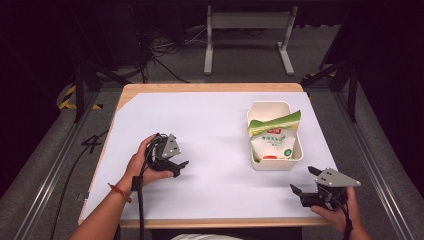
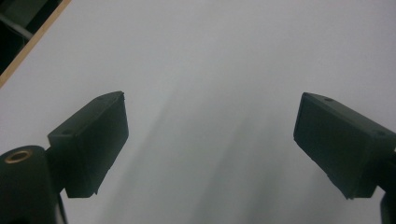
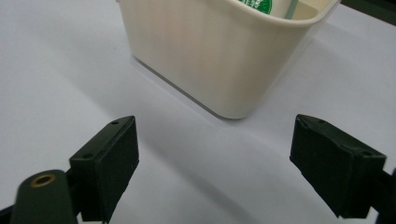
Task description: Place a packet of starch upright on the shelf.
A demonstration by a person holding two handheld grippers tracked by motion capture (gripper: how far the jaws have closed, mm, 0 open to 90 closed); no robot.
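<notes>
Reaching from the lower right of the high view, the right gripper (image 1: 303,180) has its jaws wide apart just short of the tub (image 1: 295,159), where the bag (image 1: 272,140) leans right of centre. Pushing in low could shove the light tub across the bench (image 1: 210,125) or tip it. The left gripper (image 1: 179,167), jaws apart and empty at lower left, sits too far off to steady it.

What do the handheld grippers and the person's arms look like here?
Both the left gripper and the right gripper are black, each with two blocky black jaws and a grey three-cornered plate on top. A black cable trails from each. The forearms are bare; the left wrist wears a red band.
</notes>
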